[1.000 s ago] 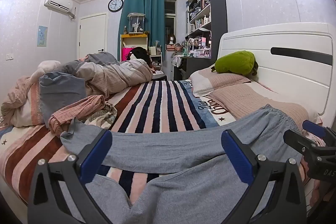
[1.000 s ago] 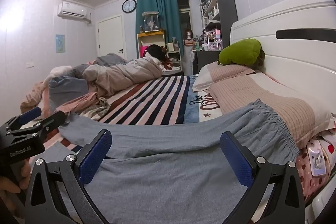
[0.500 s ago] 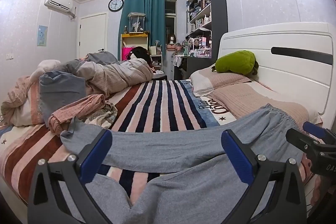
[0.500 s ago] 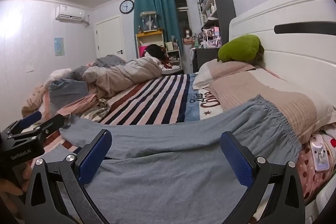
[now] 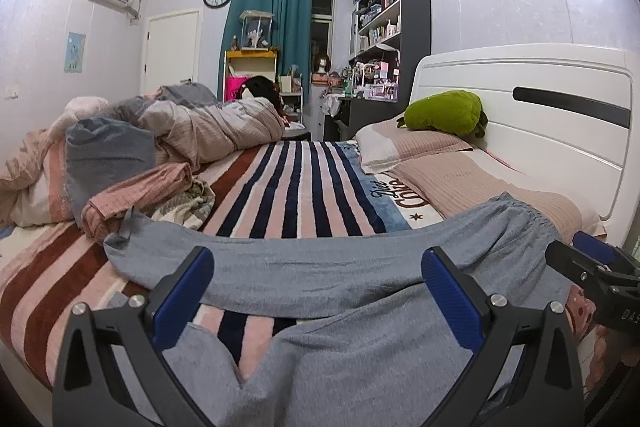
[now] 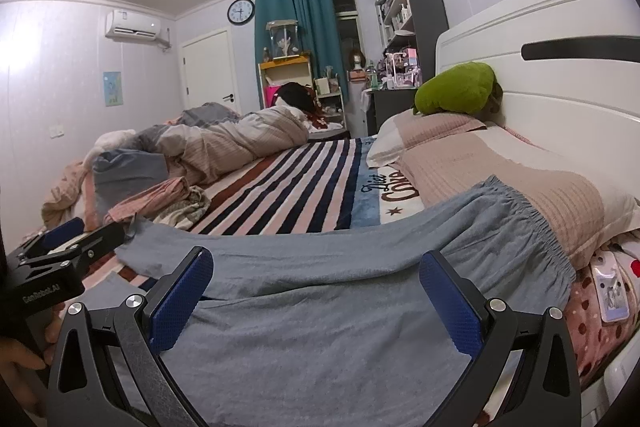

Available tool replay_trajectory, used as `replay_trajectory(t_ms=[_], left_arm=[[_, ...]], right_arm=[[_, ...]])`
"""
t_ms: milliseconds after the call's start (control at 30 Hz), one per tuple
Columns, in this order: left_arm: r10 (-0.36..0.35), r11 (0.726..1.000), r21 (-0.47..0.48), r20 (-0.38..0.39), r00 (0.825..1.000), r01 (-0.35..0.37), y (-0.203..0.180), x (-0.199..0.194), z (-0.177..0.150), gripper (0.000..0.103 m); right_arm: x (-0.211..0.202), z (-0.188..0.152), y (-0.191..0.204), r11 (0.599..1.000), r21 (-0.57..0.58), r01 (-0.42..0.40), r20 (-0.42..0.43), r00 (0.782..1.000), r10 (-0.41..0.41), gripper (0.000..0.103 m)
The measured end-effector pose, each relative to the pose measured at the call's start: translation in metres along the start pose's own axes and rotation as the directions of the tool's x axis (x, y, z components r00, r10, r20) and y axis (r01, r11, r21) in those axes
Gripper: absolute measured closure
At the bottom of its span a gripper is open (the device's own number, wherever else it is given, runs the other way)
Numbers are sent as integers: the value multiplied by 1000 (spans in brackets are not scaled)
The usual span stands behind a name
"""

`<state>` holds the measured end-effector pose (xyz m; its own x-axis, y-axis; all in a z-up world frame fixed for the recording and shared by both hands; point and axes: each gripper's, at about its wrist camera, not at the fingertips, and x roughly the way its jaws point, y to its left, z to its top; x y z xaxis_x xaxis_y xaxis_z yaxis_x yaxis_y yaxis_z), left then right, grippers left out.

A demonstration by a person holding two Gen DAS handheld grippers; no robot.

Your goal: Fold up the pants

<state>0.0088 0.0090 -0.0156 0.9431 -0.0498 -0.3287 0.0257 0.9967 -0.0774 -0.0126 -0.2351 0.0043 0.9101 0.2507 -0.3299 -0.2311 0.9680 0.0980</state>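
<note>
Pants (image 5: pixel 360 267) of soft grey knit lie under both spread tools (image 5: pixel 316 291) (image 6: pixel 314 291).

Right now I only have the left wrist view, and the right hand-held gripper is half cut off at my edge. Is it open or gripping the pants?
Observer: Open. In the right wrist view the right hand-held gripper has its jaws wide apart, and the gray pants lie ungripped beneath it.
Operator: Anything past the waistband on that side?
Observer: Yes, a small white card-like item lies on polka-dot fabric just beyond the waistband.
</note>
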Motion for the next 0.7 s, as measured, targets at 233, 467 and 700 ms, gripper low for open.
replay_trajectory(t_ms=[233,467,700], left_arm=[[14,997,-70,-50,999,-17,38,9,-10,1],[162,970,-147,-205,965,-194,117,35,-60,1],[259,932,-166,-319,912,-322,154,38,-112,1]], right_arm=[[7,-10,-18,998,62,-29,-34,999,31,6],[23,-49,-78,983,122,136,-187,976,-111,20],[45,-108,-135,940,225,255,-361,918,-163,27]])
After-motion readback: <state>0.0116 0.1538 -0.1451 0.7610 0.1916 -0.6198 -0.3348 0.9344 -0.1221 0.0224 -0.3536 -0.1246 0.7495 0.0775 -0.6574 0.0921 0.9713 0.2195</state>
